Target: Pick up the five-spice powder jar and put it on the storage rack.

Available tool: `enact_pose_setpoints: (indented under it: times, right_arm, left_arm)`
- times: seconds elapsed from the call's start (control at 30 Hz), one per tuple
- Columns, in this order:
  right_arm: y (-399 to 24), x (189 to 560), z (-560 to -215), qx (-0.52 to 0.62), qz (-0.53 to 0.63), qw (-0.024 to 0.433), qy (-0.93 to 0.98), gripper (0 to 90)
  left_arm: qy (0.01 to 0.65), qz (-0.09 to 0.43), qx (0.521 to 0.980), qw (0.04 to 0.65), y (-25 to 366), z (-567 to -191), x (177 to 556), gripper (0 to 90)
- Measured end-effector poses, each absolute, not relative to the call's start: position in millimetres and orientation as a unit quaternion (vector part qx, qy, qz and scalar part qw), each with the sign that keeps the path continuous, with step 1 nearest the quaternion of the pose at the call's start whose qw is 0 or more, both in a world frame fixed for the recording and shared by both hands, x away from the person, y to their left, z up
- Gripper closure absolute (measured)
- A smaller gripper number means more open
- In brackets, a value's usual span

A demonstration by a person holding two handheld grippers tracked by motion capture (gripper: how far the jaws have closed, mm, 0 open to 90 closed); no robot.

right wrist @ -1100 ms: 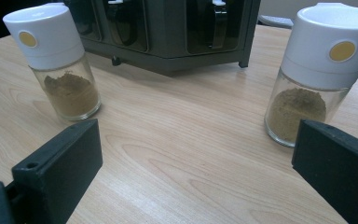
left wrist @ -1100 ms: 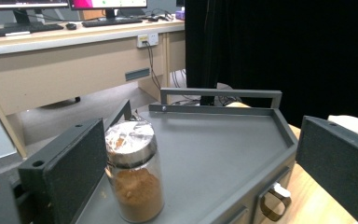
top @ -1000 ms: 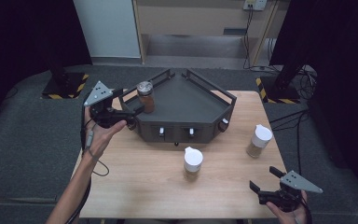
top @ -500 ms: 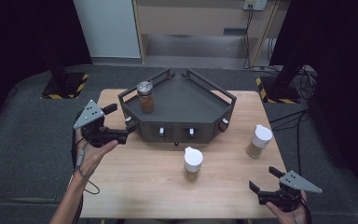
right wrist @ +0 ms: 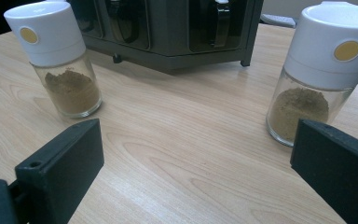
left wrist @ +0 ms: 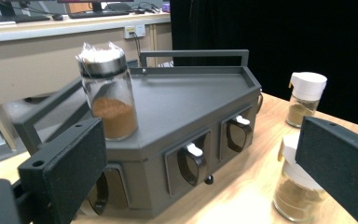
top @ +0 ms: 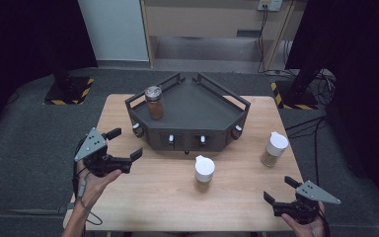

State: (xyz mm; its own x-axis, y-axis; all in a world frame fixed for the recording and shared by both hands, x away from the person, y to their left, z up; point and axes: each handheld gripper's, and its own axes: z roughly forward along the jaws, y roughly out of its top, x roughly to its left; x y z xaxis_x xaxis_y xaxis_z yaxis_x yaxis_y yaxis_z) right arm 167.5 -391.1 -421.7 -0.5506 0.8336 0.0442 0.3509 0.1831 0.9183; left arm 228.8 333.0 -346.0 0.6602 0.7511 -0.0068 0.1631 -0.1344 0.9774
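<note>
The jar with the steel lid (top: 153, 101) stands upright on the top deck of the dark rack (top: 197, 106), at its left corner, close to the rail. Brown powder fills its lower part. On the table (top: 148, 190) in front of the rack stand two jars with white caps: the middle jar (top: 203, 173) just before the rack's front face, and the right jar (top: 274, 148) off its right corner, well apart from the middle one.

Your left gripper (top: 121, 148) hovers over the left part of the table with its jaws wide apart and nothing between them. Its jaws point toward the rack, and in the left gripper view the steel-lid jar (left wrist: 107, 95) lies ahead, a little to the left.

Your right gripper (top: 282, 191) is near the front right corner of the table, also spread open and empty. The middle jar lies ahead to its left, the right jar ahead and a little to its right. All jars have a vertical long axis, so I judge a side grasp fits. The right hand is the nearer one to both white-capped jars.
</note>
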Motion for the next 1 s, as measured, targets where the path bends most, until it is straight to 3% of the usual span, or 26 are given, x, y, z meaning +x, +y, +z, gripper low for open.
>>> enact_pose_setpoints:
  times: [1.0]
  right_arm:
    - [-391,167,-422,0.402,0.496,0.246,0.73,3.0]
  left_arm:
    - [0.333,0.218,0.718,0.57,346,-413,210,0.9]
